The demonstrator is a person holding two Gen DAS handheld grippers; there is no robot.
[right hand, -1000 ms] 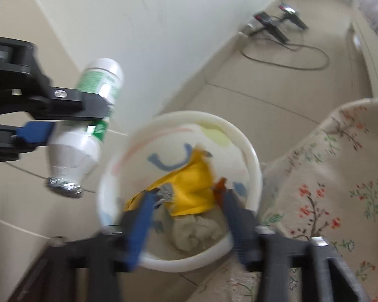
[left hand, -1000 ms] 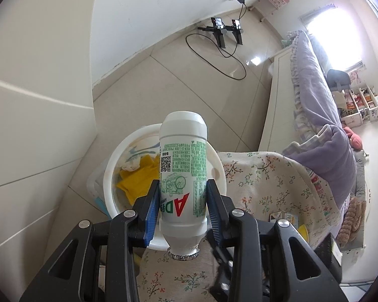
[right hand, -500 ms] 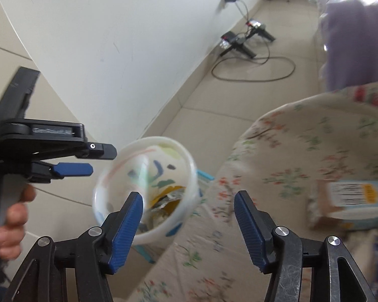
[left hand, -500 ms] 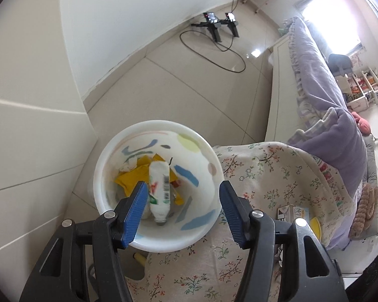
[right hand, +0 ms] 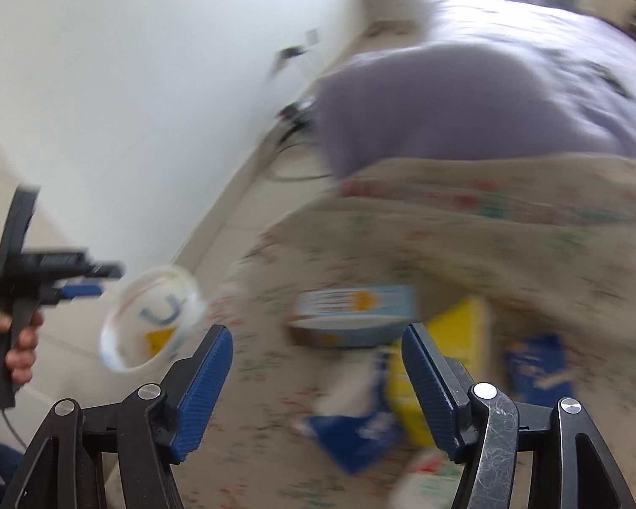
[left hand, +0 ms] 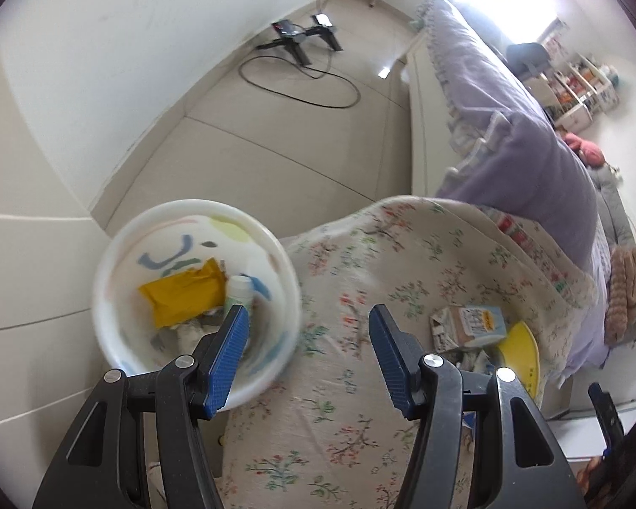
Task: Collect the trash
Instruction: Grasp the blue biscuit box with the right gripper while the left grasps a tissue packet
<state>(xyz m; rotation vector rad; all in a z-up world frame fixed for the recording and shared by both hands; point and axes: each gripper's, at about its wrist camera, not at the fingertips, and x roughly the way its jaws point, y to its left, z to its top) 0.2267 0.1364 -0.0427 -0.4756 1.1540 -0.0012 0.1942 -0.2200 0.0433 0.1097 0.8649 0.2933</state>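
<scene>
**Both grippers empty beside the trash bin**

The left gripper (left hand: 307,350) hangs with its blue-padded jaws spread wide and nothing between them, above the near edge of the round white plastic trash bin (left hand: 118,237) and the floral-print cloth over the desk (left hand: 360,254). Inside the bin, a white bottle with a green label (left hand: 238,292) lies next to a crumpled yellow wrapper (left hand: 182,297), with grey scraps near them.

To the right on the cloth lie a flattened light-blue and brown carton (left hand: 470,324) and, just beside it, a yellow piece of packaging (left hand: 519,350).

The right gripper (right hand: 318,386) is also released, jaws apart and empty. Its view is blurred; it faces the carton, a yellow packet (right hand: 462,331) and a blue wrapper (right hand: 360,432) on the cloth. The bin shows to the far left.
</scene>
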